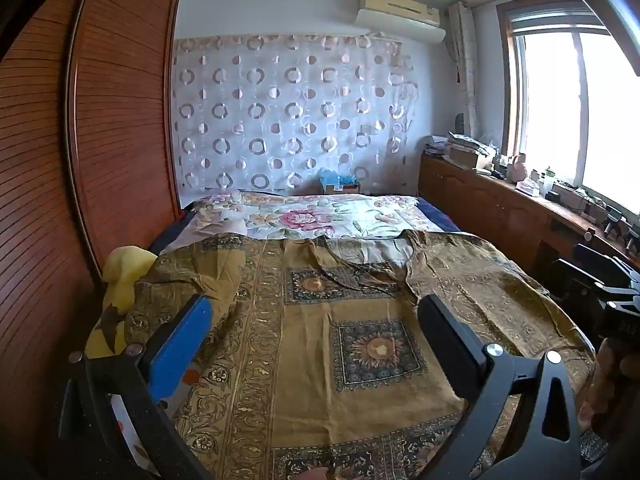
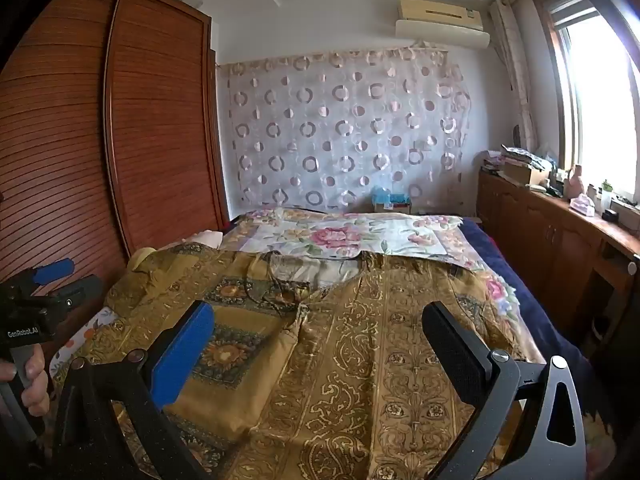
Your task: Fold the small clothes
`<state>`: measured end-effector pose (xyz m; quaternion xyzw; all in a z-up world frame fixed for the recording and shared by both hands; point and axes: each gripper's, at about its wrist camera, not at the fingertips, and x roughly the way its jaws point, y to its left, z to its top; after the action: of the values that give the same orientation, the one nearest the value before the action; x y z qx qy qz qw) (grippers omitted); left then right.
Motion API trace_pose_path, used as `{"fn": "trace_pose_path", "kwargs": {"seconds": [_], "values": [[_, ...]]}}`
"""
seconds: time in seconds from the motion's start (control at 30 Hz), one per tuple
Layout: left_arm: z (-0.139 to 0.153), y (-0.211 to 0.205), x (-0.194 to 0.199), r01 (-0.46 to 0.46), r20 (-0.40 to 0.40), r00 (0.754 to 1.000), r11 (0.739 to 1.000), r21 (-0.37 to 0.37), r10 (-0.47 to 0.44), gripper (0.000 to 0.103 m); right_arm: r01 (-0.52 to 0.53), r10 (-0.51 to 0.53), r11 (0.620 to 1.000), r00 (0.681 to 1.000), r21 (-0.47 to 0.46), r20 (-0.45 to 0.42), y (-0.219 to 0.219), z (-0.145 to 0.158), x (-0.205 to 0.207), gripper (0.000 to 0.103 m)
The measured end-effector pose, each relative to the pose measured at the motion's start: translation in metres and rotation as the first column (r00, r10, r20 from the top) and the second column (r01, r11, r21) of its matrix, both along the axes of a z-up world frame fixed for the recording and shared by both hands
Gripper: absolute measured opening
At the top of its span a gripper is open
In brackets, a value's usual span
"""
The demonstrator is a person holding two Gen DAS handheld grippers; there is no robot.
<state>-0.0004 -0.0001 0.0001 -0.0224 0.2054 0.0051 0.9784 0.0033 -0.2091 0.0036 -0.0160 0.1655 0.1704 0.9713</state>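
Observation:
A gold-brown patterned garment (image 1: 320,344) with dark square medallions lies spread flat on the bed, its neckline (image 1: 368,256) toward the far end. It also shows in the right wrist view (image 2: 360,360). My left gripper (image 1: 316,316) is open and empty, held above the garment's left half. My right gripper (image 2: 320,324) is open and empty above the garment's right half. The left gripper shows at the left edge of the right wrist view (image 2: 60,280); the right gripper shows at the right edge of the left wrist view (image 1: 608,280).
A floral sheet (image 1: 320,216) covers the far bed. A yellow cloth (image 1: 124,276) lies at the bed's left edge. A wooden wardrobe (image 1: 80,140) stands left. A cluttered wooden cabinet (image 1: 520,200) runs under the window on the right.

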Motion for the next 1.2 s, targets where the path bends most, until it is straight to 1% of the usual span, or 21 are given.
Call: {"fn": "trace_pose_path", "kwargs": {"seconds": [1.2], "values": [[-0.0006, -0.0004, 0.0006, 0.001, -0.002, 1.000, 1.000, 0.023, -0.001, 0.103, -0.001, 0.001, 1.000, 1.000, 0.005, -0.005, -0.0004, -0.0006, 0.0008, 0.103]]}}
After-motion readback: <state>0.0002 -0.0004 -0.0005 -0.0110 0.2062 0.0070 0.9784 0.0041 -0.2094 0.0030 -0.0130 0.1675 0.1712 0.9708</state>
